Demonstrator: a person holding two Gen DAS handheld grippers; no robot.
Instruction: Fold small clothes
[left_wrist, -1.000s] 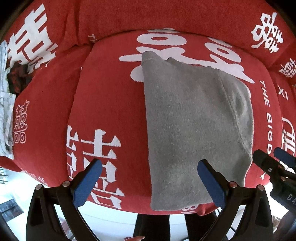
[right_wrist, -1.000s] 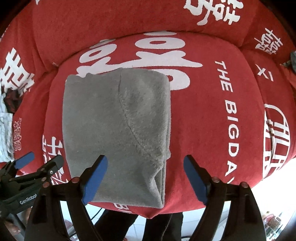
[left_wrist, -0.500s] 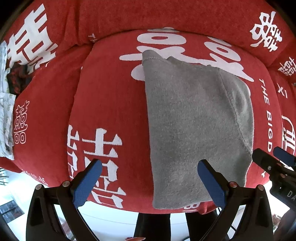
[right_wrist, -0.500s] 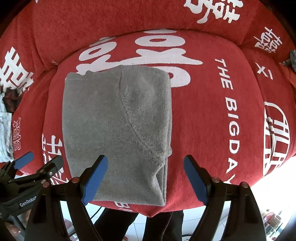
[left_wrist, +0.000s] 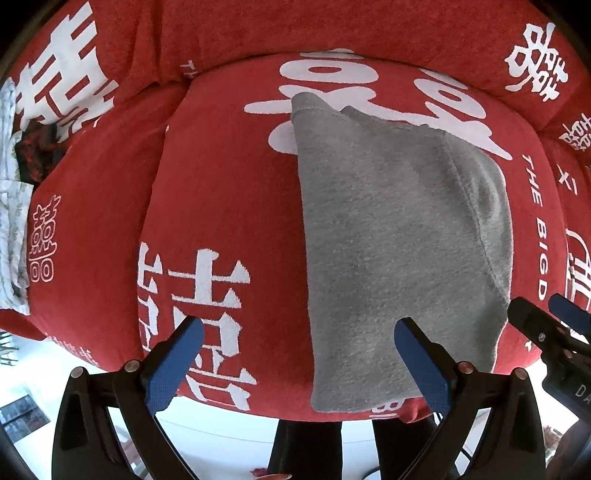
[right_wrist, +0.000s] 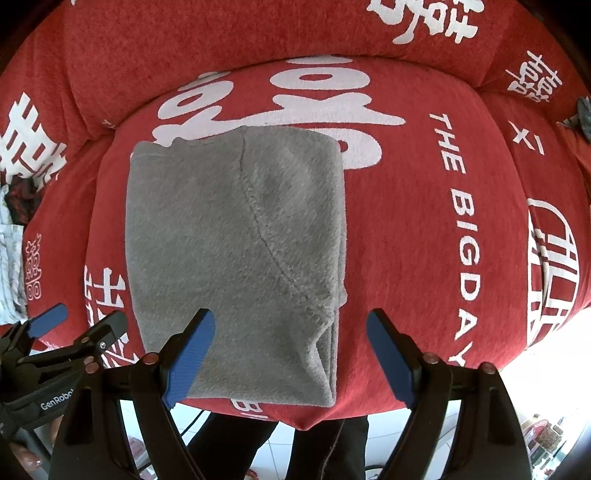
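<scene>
A folded grey fleece garment lies flat on a red sofa seat cushion with white lettering. It also shows in the right wrist view, with its layered edges at the right near corner. My left gripper is open and empty above the cushion's front edge, to the left of the garment's near end. My right gripper is open and empty over the garment's near right corner. Each gripper shows at the edge of the other's view: the right one, the left one.
The red backrest runs along the back. A pile of white patterned and dark clothes lies on the seat at the far left. The white tiled floor and dark trouser legs show below the cushion's front edge.
The garment has shifted slightly in both views as the grippers drew back a little. Both grippers stay open and empty.
</scene>
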